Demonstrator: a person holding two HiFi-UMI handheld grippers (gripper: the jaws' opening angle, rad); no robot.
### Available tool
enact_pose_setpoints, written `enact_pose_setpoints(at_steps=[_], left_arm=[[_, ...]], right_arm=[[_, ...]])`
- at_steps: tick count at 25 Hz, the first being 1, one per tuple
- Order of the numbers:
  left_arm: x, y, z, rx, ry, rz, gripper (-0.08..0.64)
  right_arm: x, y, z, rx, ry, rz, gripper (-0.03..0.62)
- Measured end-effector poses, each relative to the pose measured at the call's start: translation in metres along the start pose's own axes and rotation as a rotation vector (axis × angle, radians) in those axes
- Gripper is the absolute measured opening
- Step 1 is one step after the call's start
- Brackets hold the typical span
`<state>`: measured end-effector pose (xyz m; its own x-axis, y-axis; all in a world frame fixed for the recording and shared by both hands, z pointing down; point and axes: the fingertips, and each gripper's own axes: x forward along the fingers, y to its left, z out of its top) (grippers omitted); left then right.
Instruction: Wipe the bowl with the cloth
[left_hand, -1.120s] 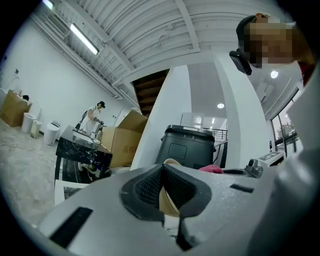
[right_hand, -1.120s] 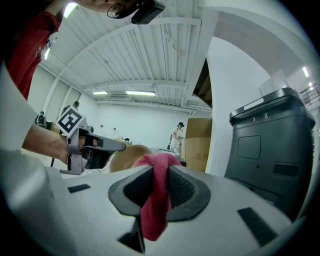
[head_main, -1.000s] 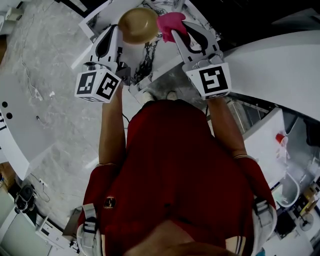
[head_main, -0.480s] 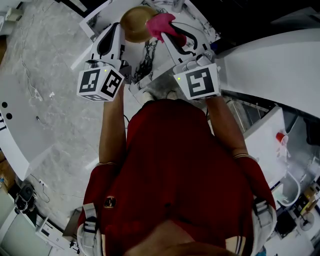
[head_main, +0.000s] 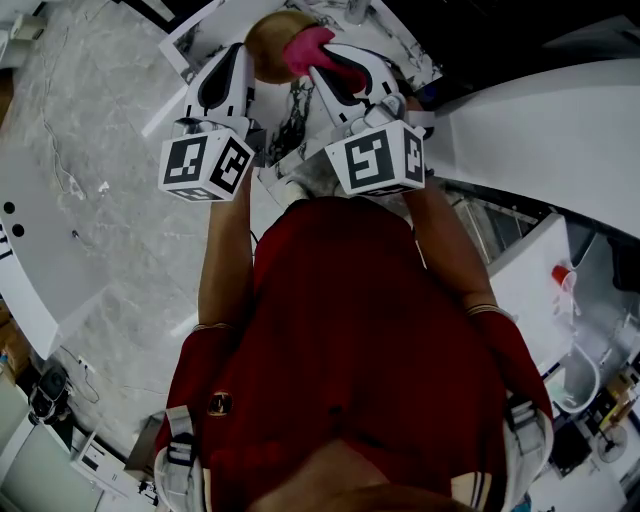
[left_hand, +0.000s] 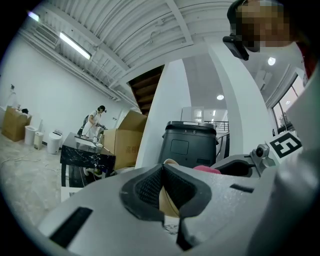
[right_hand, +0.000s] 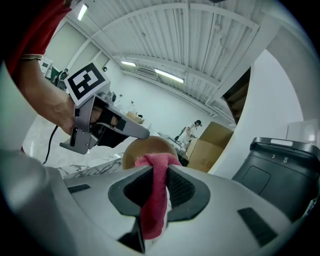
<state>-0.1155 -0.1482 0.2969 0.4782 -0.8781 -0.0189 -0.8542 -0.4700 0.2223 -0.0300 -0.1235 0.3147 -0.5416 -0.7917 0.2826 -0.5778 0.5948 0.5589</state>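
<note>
A tan bowl (head_main: 268, 40) is held up in the air, pinched at its rim by my left gripper (head_main: 245, 55), which is shut on it. The bowl's rim (left_hand: 169, 200) shows between the left jaws, and its rounded side (right_hand: 142, 147) shows past the right jaws. A pink cloth (head_main: 306, 48) is clamped in my right gripper (head_main: 310, 62), which is shut on it. The cloth (right_hand: 155, 200) hangs down between the right jaws and its top presses against the bowl. A pink edge of the cloth (left_hand: 206, 169) peeks beside the bowl in the left gripper view.
Below the grippers stands a marble-patterned table (head_main: 300, 110). A curved white counter (head_main: 540, 130) runs to the right. A black bin (left_hand: 189, 145) and cardboard boxes (left_hand: 125, 137) stand behind, with a person (left_hand: 94, 122) working at a far table.
My right gripper has moved left with the pink cloth, bringing it from beside the bowl onto the bowl. The left gripper has shifted slightly and still holds the bowl.
</note>
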Motion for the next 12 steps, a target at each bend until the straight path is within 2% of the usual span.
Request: enact_pose_setpoints(at_steps=[12], left_arm=[[0.006, -0.011, -0.001, 0.053, 0.009, -0.033, 0.009]], right_arm=[[0.017, 0.009, -0.005, -0.03, 0.086, 0.035, 0.066]])
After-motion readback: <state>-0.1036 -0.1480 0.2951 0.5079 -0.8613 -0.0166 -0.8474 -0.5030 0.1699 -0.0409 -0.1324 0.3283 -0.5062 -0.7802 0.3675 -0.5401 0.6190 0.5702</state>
